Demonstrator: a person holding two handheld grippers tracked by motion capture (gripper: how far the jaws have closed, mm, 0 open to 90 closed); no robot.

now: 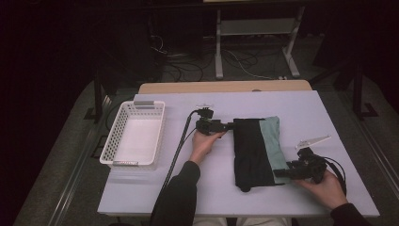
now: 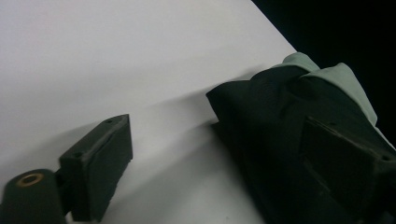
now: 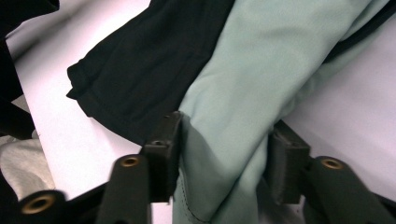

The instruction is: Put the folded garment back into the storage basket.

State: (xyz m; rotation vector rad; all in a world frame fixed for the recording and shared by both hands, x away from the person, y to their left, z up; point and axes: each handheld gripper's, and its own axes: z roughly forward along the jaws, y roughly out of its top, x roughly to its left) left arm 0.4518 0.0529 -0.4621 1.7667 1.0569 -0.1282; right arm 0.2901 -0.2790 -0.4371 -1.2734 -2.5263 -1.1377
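High view shows a white table (image 1: 155,188) with a folded garment (image 1: 256,150) lying on it right of centre, black over most of its width and pale green along its right side. My left gripper (image 1: 229,125) sits at the garment's far left corner, my left hand (image 1: 204,143) behind it, a dark sleeve (image 1: 181,195) running back toward the bottom edge and the cable (image 1: 179,146) trailing along the table. In the left gripper view my jaws stand wide apart: the left one rests over bare table, and the right one lies on or against the black cloth, with the garment's corner (image 2: 261,107) between them, not pinched. My right gripper (image 1: 281,173) is at the garment's near right corner, held by my right hand (image 1: 324,188). In the right gripper view my jaws are partly closed around a bunched fold of the pale green cloth (image 3: 233,140), both pads pressing into it from either side, so I have hold of that edge. A white slotted basket (image 1: 115,136) stands well apart at the table's left side. Beyond the table, the dark floor carries cables (image 1: 188,66) and a pale metal frame (image 1: 256,42).
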